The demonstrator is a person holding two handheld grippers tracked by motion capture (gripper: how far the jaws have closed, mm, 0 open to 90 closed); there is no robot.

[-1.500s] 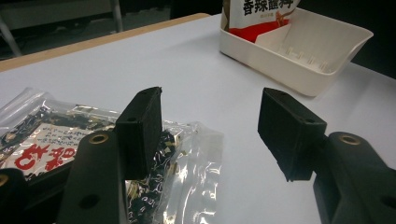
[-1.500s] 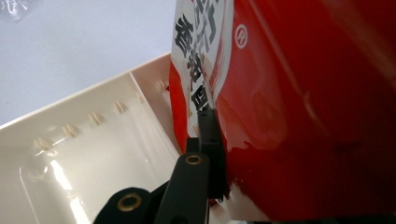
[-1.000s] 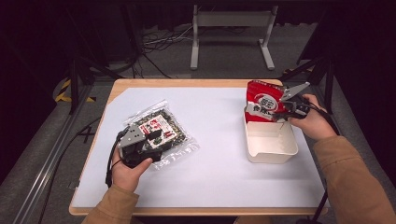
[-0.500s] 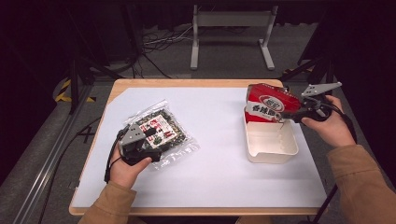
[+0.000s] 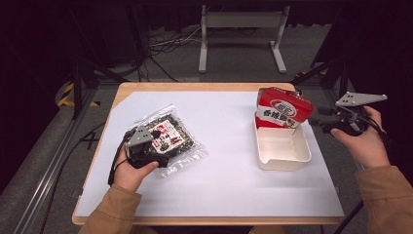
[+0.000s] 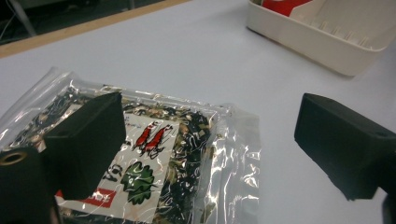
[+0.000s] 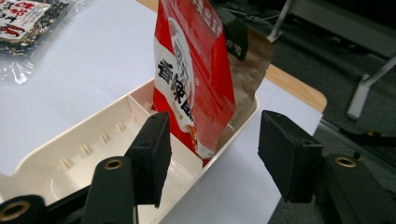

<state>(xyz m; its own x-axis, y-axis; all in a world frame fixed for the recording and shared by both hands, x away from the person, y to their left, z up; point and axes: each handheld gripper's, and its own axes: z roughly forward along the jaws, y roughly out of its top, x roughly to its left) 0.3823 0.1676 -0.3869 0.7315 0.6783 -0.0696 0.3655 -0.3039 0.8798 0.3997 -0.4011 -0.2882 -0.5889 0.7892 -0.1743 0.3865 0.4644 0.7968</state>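
While upright, red packet (image 7: 194,70) (in tray (image 7: 84,154)) fronts right hand-held gripper (image 7: 212,154).

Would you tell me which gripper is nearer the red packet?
Right. The right gripper is just beside the red packet; the left gripper is across the table.

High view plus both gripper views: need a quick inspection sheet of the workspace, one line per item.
Surface: wooden table under a white sheet, flat.
Job's things: red snack bag standing upright in the far end of the cream bin; clear seaweed packet lying flat on the sheet.
Clutter: nothing seen.
Grippers: left gripper open over the packet, jaws just opening, not pressing it. Right gripper open, jaws just opening, drawn off the bag, nothing between them.
Cables: black cable trails from the left gripper; loose cables on the floor behind the table.
Surroundings: dark room, grey metal stand behind the table.
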